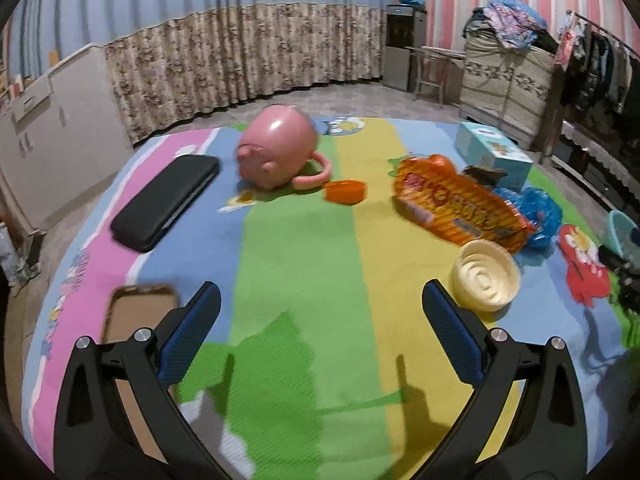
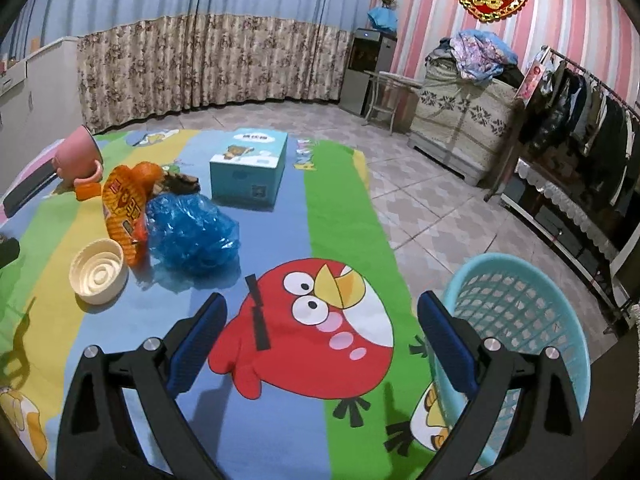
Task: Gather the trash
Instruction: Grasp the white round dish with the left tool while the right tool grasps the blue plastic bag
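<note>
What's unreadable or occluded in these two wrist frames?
- Brown tray, left wrist view: near half hidden behind the left tongs.
- Teal basket, right wrist view: near rim and inside partly blocked by the right tongs.
- Dark scrap behind the orange wrapper: too small to identify.
- Pink pig pot, right wrist view: blurred.

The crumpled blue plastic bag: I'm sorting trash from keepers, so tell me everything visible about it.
The crumpled blue plastic bag is thin, glossy, translucent film, bunched into a loose wrinkled heap. It lies on the striped cartoon mat, pressed against the orange snack wrapper on its left, with the light blue box just behind. Neither tool touches it.
</note>
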Tool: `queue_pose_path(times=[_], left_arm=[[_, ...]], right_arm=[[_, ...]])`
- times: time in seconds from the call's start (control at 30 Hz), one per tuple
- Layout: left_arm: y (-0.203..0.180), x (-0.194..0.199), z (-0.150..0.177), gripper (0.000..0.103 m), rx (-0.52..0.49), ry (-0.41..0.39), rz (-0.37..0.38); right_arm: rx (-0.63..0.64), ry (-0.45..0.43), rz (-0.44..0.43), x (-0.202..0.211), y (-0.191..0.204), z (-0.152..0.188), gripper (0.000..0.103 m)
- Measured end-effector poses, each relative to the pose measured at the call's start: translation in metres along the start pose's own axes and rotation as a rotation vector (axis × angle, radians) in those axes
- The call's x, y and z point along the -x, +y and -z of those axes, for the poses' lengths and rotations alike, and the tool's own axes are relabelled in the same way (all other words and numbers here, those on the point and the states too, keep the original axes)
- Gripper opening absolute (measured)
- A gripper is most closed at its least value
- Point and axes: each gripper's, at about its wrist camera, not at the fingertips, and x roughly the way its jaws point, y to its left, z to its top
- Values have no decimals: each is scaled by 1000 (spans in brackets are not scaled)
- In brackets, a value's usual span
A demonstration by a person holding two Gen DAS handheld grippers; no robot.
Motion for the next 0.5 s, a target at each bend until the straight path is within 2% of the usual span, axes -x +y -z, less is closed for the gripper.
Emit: queue_pose_path(times=[0.27,0.5], left_arm=[[-63,-18,-14,97,-85,24,133],[-102,-49,-11,97,-156,129,202]], right_arm=[[-54,47,6,-15,-13,-1,94],[-99,73,21,-27,-27,-5,94]])
